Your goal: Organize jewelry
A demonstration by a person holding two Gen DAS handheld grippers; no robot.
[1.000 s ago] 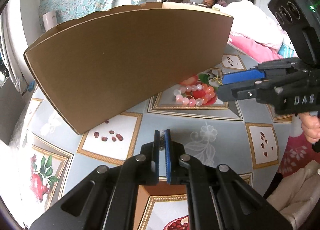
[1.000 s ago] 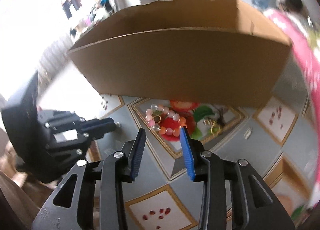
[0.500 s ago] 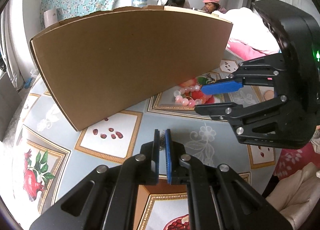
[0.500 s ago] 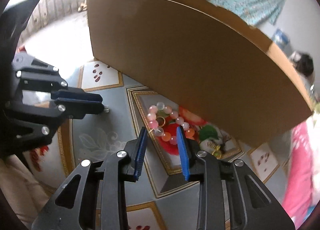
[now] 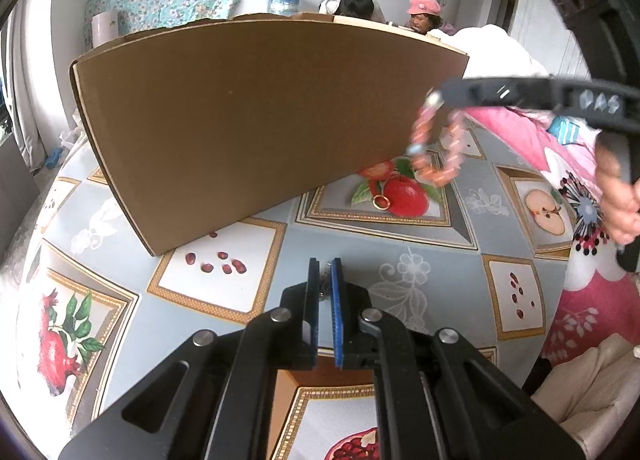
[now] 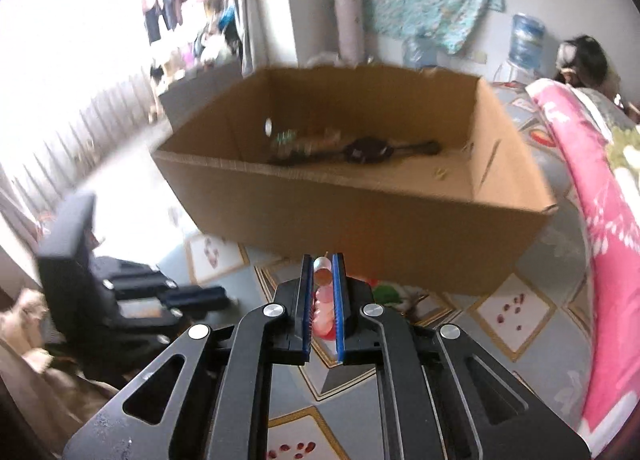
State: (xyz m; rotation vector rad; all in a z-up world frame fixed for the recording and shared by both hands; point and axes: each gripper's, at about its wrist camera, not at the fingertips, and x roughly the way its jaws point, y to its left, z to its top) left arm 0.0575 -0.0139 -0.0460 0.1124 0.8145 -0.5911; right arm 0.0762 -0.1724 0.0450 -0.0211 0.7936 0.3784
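My right gripper (image 6: 322, 266) is shut on a pink bead bracelet (image 6: 322, 302), lifted above the table in front of the cardboard box (image 6: 360, 203). In the left wrist view the bracelet (image 5: 438, 147) dangles from the right gripper (image 5: 444, 97) beside the box (image 5: 248, 119). A gold ring (image 5: 381, 202) lies on the tablecloth by the printed apple. My left gripper (image 5: 325, 266) is shut on a small metallic piece, low over the table. Dark jewelry (image 6: 356, 149) lies inside the box.
The patterned tablecloth (image 5: 420, 272) covers the table. Pink and white bedding (image 6: 592, 187) lies to the right of the box. Two people (image 5: 384, 11) sit behind the box. The left gripper also shows at left in the right wrist view (image 6: 188, 294).
My right gripper has closed on the bead bracelet and lifted it off the tablecloth toward the box's height. The gold ring stays on the cloth. My left gripper has stayed put.
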